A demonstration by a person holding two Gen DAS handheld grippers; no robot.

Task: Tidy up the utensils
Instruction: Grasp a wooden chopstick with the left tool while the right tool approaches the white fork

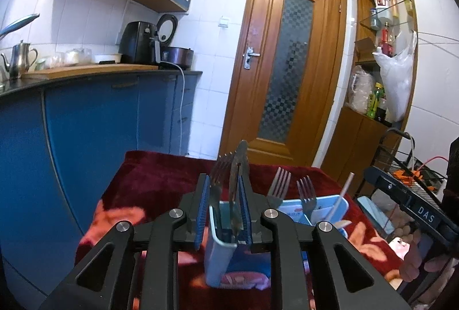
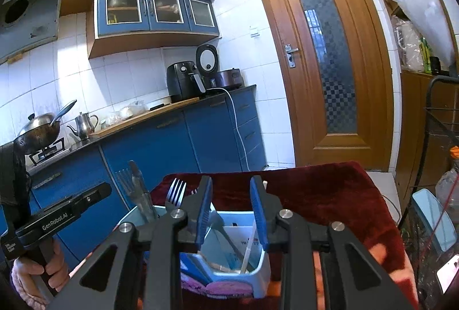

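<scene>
Forks point(image 1: 279, 185) and a knife point(image 1: 239, 166) stand in the holder point(image 1: 221, 261). Both jaws are apart, holding nothing. Next, lift both grippers clear without tipping it.

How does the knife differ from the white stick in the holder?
The knife is flat grey metal; the white stick is thin and pale. The knife stands near upright at the left end of the light-blue holder; the stick leans at its right end. Both stand in it.

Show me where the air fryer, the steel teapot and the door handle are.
air fryer point(image 2: 183, 81): right wrist view, front of its black body.
steel teapot point(image 2: 83, 125): right wrist view, its belly.
door handle point(image 1: 252, 54): left wrist view, the lever.
</scene>
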